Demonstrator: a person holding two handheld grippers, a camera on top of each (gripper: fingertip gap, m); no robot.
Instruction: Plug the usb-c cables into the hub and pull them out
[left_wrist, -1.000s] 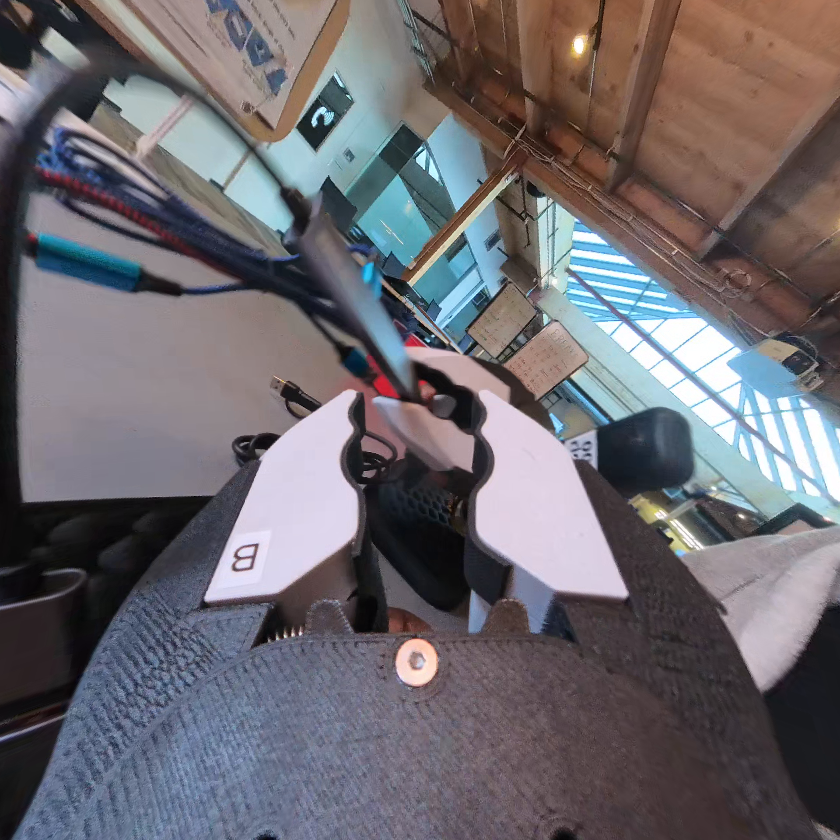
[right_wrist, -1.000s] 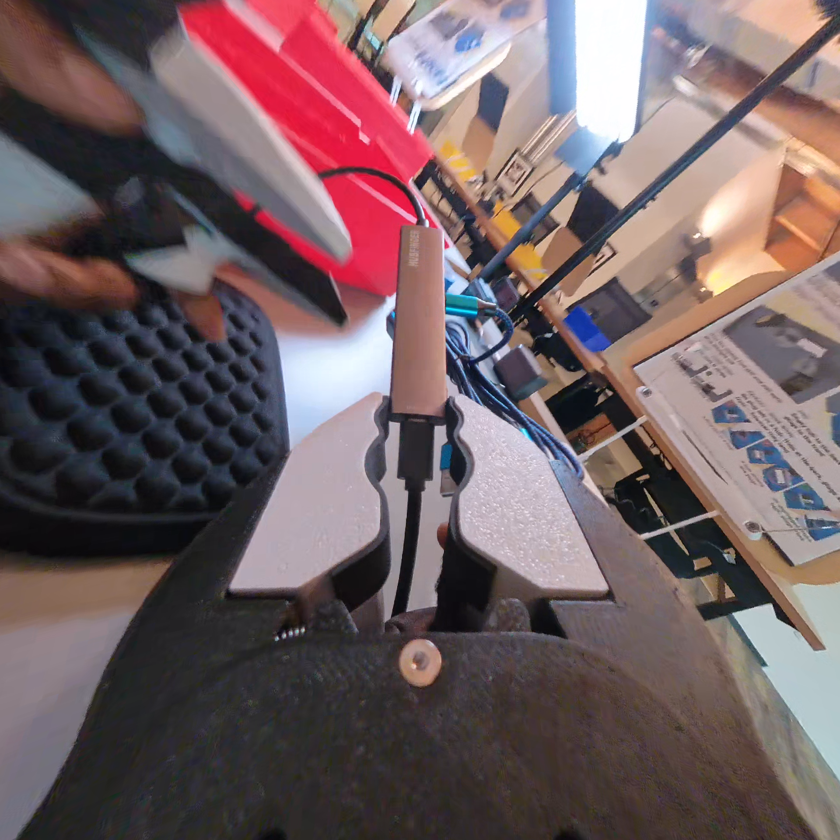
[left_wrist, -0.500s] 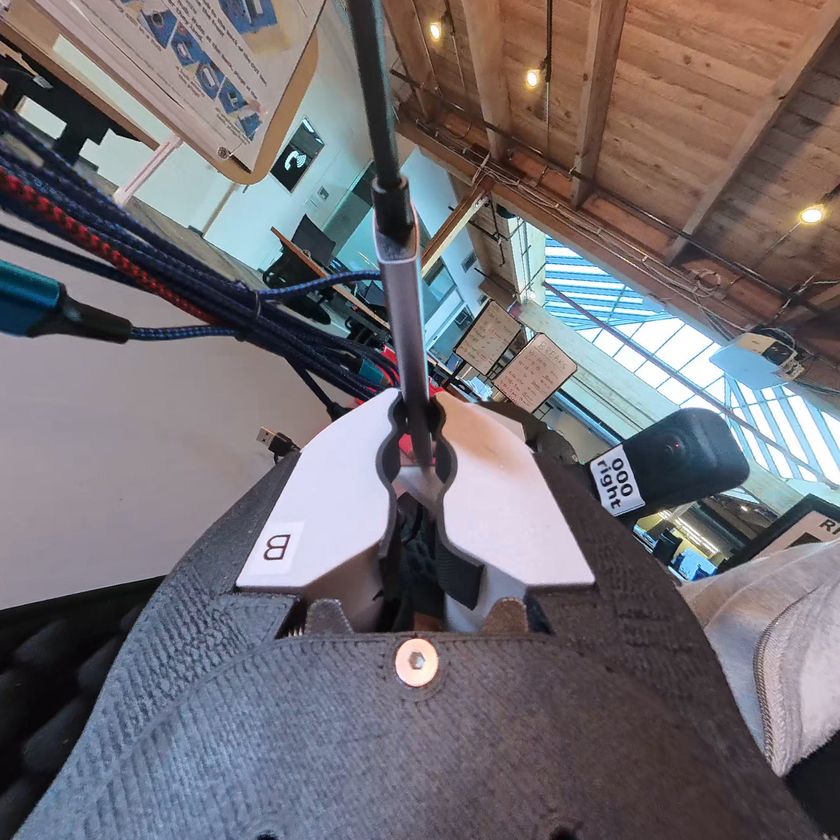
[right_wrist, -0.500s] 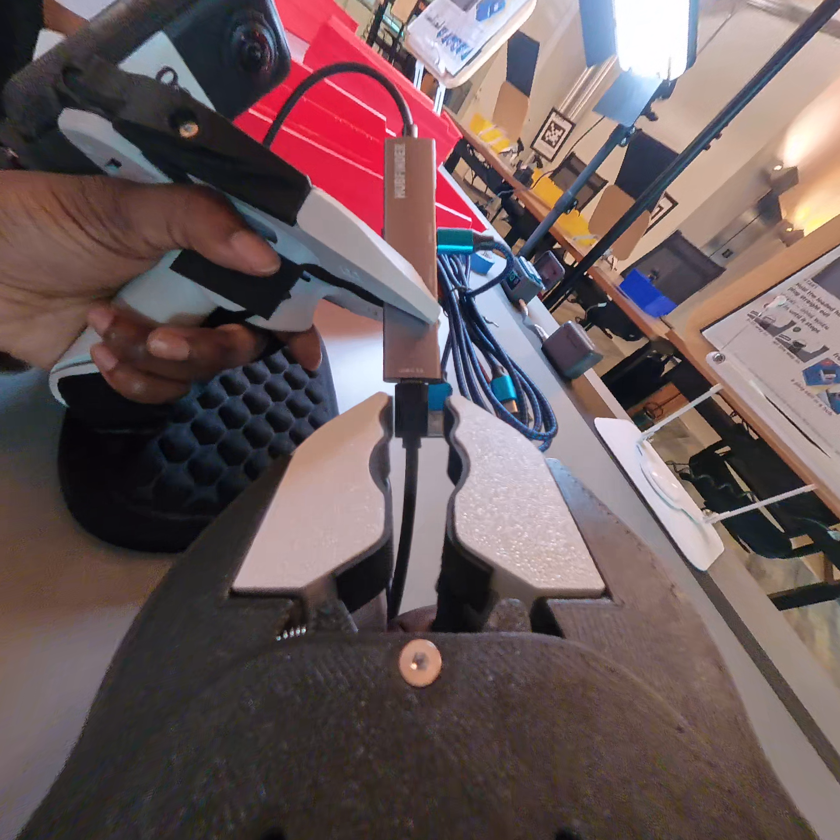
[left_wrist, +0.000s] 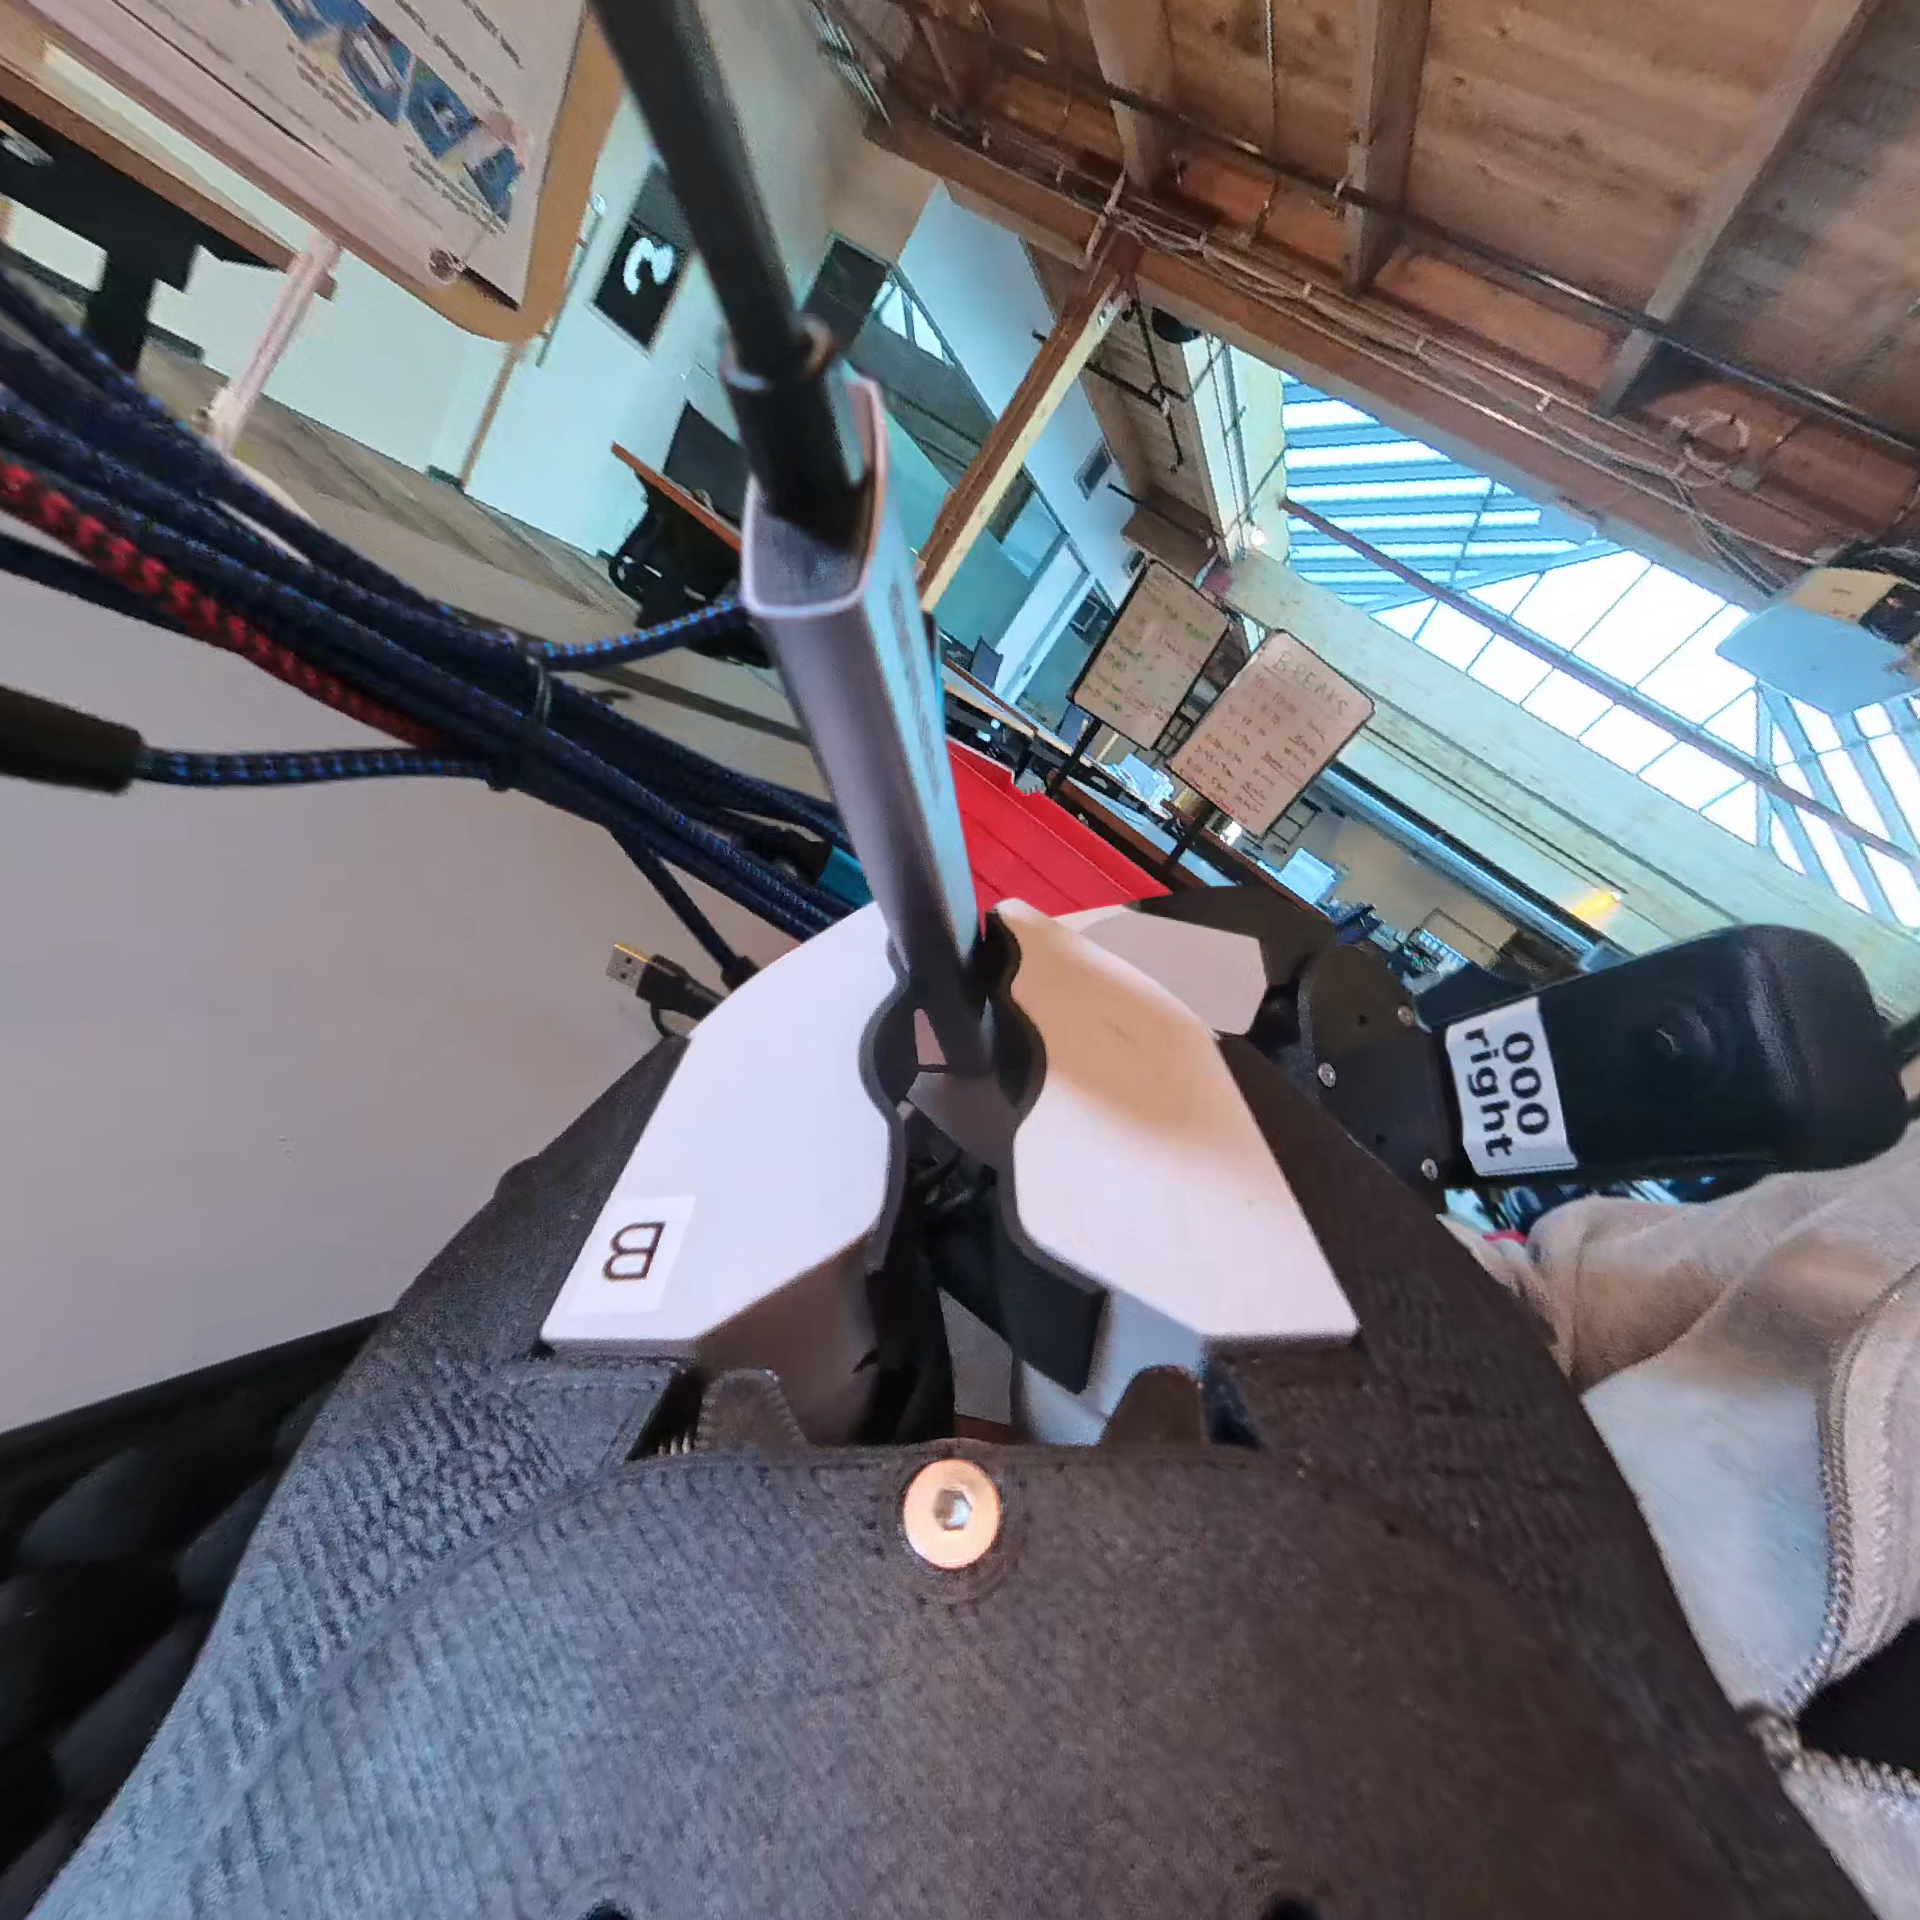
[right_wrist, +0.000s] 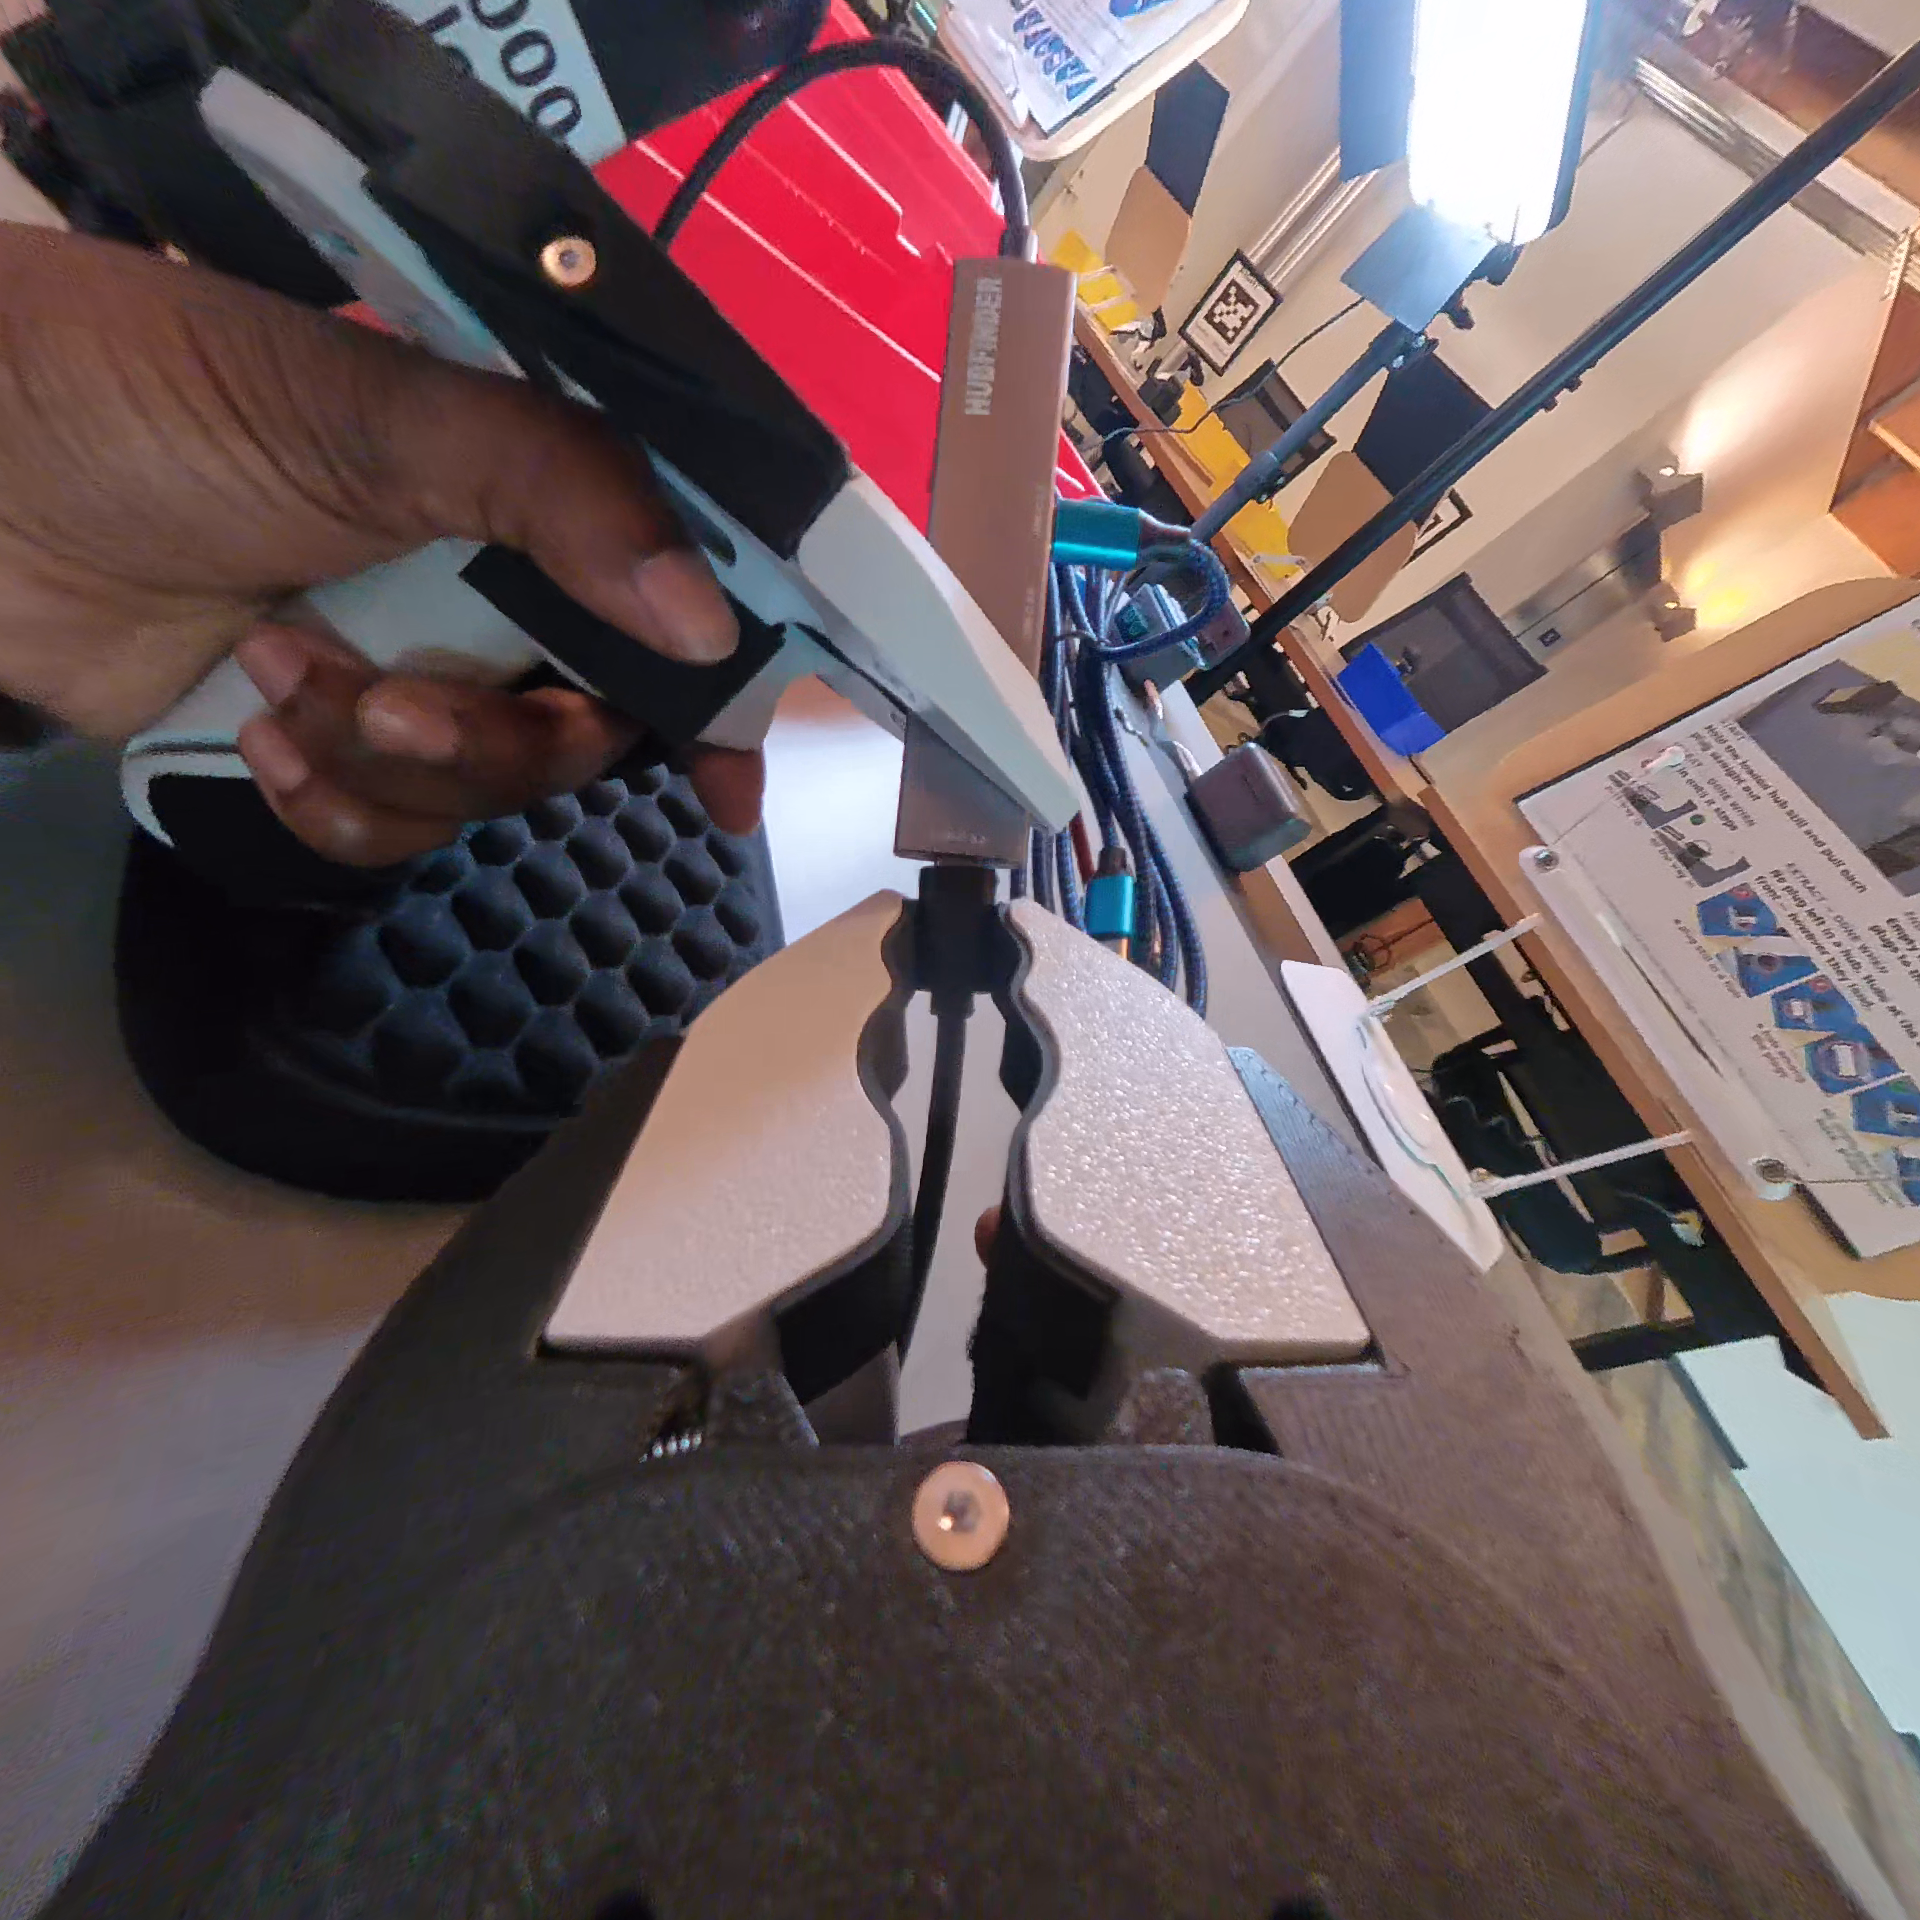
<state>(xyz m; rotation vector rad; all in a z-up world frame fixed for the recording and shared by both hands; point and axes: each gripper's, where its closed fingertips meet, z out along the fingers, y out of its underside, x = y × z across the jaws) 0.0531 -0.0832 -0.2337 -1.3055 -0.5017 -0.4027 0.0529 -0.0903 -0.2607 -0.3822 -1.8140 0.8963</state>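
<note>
The slim grey hub (right_wrist: 997, 468) stands off the table between my two grippers. My left gripper (left_wrist: 951, 997) is shut on the hub (left_wrist: 862, 675) near its lower end; in the right wrist view its white finger (right_wrist: 935, 665) lies across the hub. My right gripper (right_wrist: 954, 920) is shut on a black usb-c plug (right_wrist: 956, 883) that meets the hub's near end, its cable running back between the fingers. The hub's own black cable (left_wrist: 717, 177) leaves its far end. Blue braided cables (right_wrist: 1091, 727) with teal plugs (right_wrist: 1107, 904) hang beside the hub.
A black dimpled pad (right_wrist: 468, 987) lies on the white table (left_wrist: 260, 987) under the hand. A red box (right_wrist: 831, 208) stands behind the hub. Grey chargers (right_wrist: 1247, 810) sit by the table edge. A loose usb plug (left_wrist: 634, 966) lies on the table. A poster board (right_wrist: 1818, 935) stands right. Only a small space, under 4 cm, lies between the two pairs of fingers.
My left gripper, open a second ago, has closed on the hub and still holds it. My right gripper keeps its hold on the black plug. Both views have tilted a little.
</note>
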